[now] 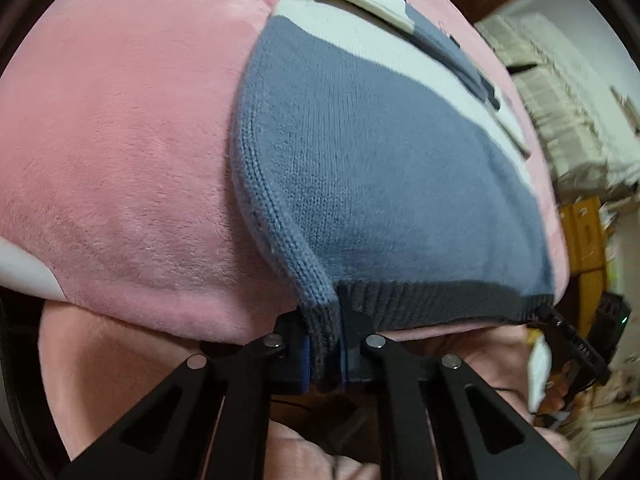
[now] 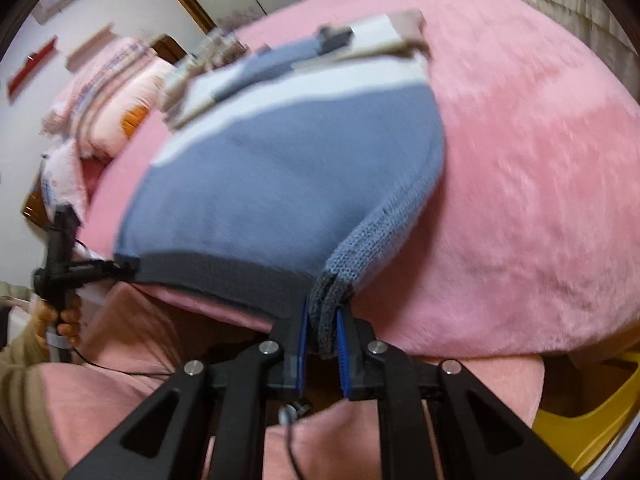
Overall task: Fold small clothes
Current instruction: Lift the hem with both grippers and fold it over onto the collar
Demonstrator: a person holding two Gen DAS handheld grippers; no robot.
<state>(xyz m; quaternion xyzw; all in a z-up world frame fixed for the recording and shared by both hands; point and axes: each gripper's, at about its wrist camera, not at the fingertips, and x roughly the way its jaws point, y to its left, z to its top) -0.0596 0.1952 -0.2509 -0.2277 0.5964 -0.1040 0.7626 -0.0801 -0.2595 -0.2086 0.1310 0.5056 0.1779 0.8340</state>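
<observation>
Left wrist view: nearest the lens, the left tool (image 1: 323, 354) is clamped on the dark grey ribbed hem at one near corner of a small knitted sweater (image 1: 384, 184). Its blue pads pinch the hem fabric flat between them. The sweater is blue-grey with a cream band further up and a folded sleeve lying across the far part. It lies spread over a pink plush blanket (image 1: 120, 152), which rounds down over the near edge just in front of the tool. At the far right end of the same hem, the right tool (image 1: 560, 320) appears small, at the other corner.

In the right wrist view, the right tool (image 2: 323, 338) grips the hem at its own corner; the doubled knit hangs down between the blue pads, which close on it. The left tool (image 2: 120, 268) shows at the left end of the hem, with a hand (image 2: 60, 320) on its handle below.

The pink blanket is bare to the left of the sweater in the left view and to the right of it in the right view, with wide free surface on both sides. A yellow plastic object (image 2: 588, 420) sits low at the right. Further off lie stacked pink bedding (image 2: 116, 92), a cream quilted cover (image 1: 568, 112), and pale walls with wooden trim.
</observation>
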